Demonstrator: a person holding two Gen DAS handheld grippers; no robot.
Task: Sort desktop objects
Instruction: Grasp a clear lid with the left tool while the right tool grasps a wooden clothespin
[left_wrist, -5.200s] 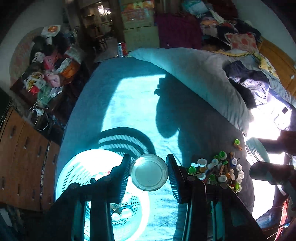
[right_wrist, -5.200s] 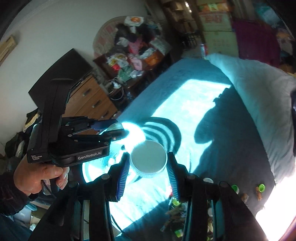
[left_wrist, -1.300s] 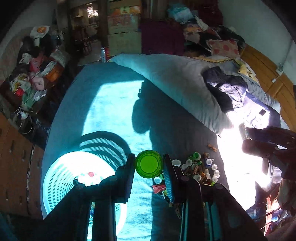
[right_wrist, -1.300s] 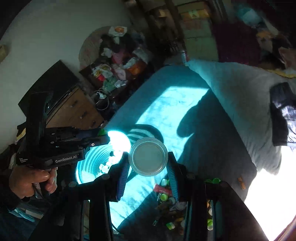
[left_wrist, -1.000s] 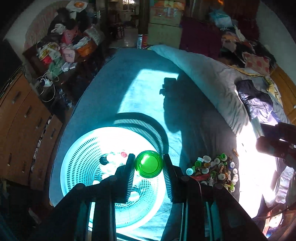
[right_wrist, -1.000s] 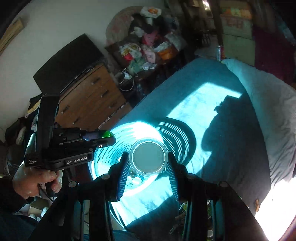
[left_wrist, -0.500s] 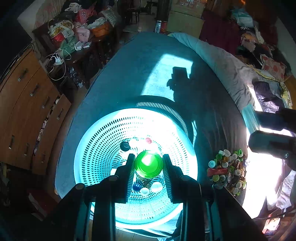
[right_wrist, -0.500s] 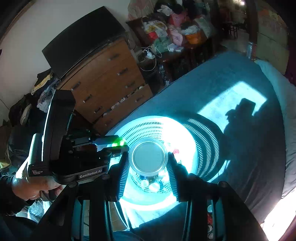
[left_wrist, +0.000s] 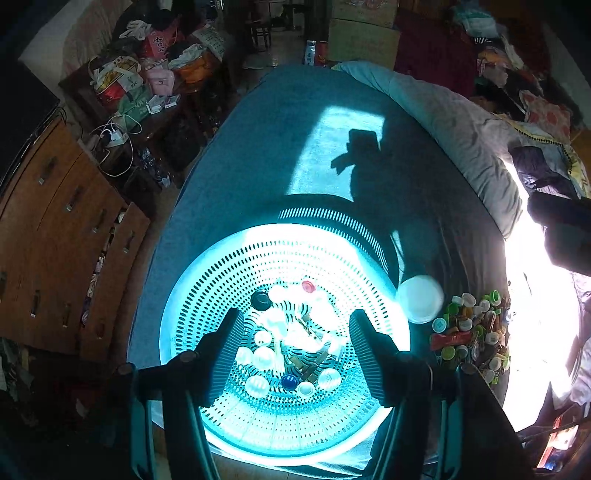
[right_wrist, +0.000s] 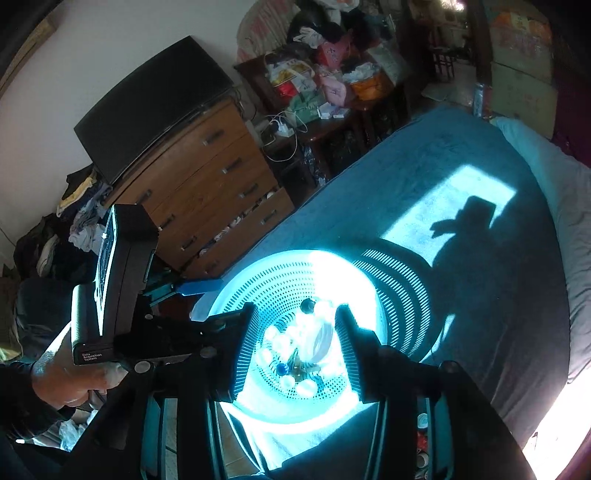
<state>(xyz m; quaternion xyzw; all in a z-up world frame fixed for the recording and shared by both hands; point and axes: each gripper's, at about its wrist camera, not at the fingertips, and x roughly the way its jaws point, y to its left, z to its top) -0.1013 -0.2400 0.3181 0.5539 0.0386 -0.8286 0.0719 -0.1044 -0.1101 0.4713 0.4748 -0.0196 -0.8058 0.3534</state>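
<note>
A round perforated teal basket (left_wrist: 221, 295) sits on the blue blanket and holds several caps and small items (left_wrist: 280, 332). My left gripper (left_wrist: 295, 332) is open and empty above the basket. A white lid (left_wrist: 420, 298) shows blurred at the basket's right rim. A pile of mixed bottle caps (left_wrist: 469, 332) lies right of the basket. In the right wrist view my right gripper (right_wrist: 295, 343) is open over the basket (right_wrist: 369, 291); a clear round lid (right_wrist: 322, 341) shows tilted on edge among the caps between the fingers. The left gripper body (right_wrist: 118, 295) is at the left.
A wooden dresser (left_wrist: 48, 236) stands left of the bed, with a dark screen (right_wrist: 147, 103) on it. A grey quilt (left_wrist: 461, 125) lies along the right side. Cluttered bags (right_wrist: 321, 81) sit at the far end. Bright sun glare falls at the right edge (left_wrist: 532, 332).
Both grippers moved over the basket and opened. The green cap left the left gripper and the clear lid left the right gripper; the lid now lies among the basket's contents.
</note>
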